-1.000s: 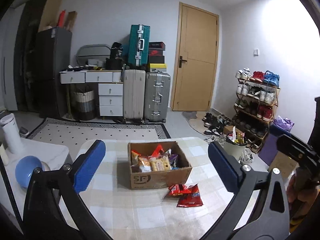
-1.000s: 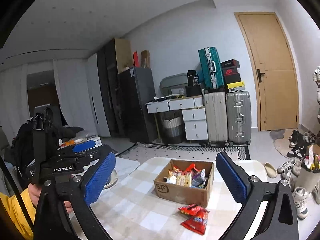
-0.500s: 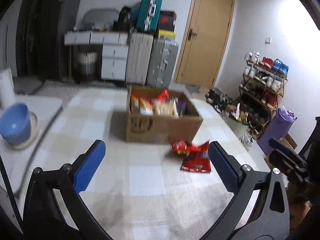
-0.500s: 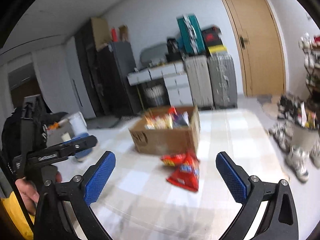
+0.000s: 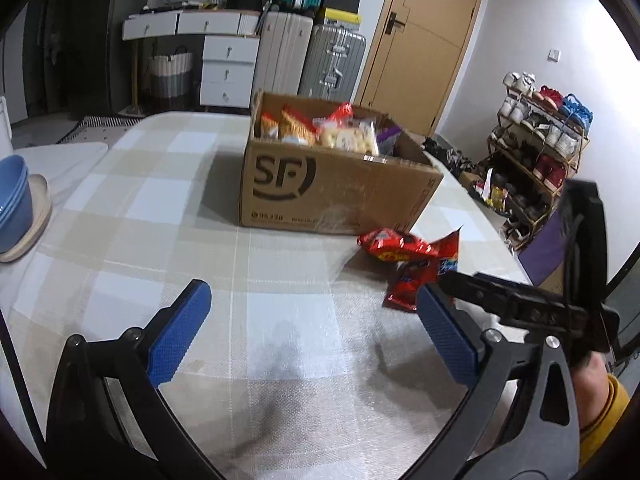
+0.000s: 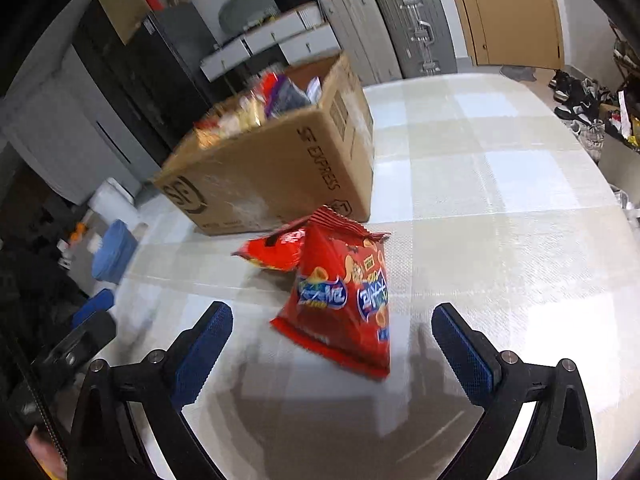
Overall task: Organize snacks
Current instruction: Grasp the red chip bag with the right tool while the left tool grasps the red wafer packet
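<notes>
A brown SF cardboard box [image 5: 336, 188] full of snack packets stands on the checked tablecloth; it also shows in the right wrist view [image 6: 276, 172]. Two red snack bags lie in front of it: a larger one [image 6: 344, 300] and a smaller one [image 6: 276, 254] behind it, both also in the left wrist view [image 5: 404, 244]. My right gripper [image 6: 332, 344] is open and empty, low over the table, with the larger bag just ahead between its fingers. My left gripper [image 5: 312, 328] is open and empty over bare cloth, left of the bags.
Stacked blue bowls [image 5: 12, 204] sit on a plate on a side surface at the left. The table [image 5: 160, 208] edge curves away to the right, with a shoe rack [image 5: 536, 160] beyond. Suitcases and drawers stand against the far wall.
Both grippers have dropped and moved forward toward the table. The box and red bags now look much closer. The right gripper has closed in on the larger red bag.
</notes>
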{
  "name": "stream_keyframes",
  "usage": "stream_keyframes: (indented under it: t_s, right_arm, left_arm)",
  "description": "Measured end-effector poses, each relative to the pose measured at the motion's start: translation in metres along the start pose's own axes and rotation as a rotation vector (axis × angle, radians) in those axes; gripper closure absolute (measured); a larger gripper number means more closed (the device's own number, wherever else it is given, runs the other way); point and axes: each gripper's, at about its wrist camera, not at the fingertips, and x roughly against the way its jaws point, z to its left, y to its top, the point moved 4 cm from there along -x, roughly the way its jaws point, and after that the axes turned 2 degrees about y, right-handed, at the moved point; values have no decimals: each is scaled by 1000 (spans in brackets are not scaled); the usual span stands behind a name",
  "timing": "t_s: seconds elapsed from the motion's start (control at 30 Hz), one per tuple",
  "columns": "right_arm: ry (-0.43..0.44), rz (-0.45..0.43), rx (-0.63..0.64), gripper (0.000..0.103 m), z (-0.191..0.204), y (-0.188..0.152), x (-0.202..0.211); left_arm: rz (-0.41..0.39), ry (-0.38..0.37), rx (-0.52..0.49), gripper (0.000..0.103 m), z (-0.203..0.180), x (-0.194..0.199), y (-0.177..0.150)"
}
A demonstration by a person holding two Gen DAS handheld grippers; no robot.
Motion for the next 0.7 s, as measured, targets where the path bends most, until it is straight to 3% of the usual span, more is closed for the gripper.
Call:
stream_keyframes:
  t_s: [0.17, 0.23, 0.33, 0.4, 0.7]
  right_arm:
    - [-18, 37, -6, 6, 1, 5, -24]
    - [-34, 30, 28, 24, 5, 5, -26]
    - [-54, 11, 65, 42, 7, 3, -26]
    - [-49, -1, 66, 48, 4, 1, -24]
    - [222, -144, -99, 55, -26, -17, 18]
  left_arm:
    - [26, 2, 14, 1, 4, -18, -3]
    - [26, 5, 9, 1, 3, -18, -4]
    - [34, 3, 7, 1, 2, -23, -5]
    - [38, 13, 8, 1, 1, -26, -6]
    - [69, 25, 3, 1, -5, -41, -2]
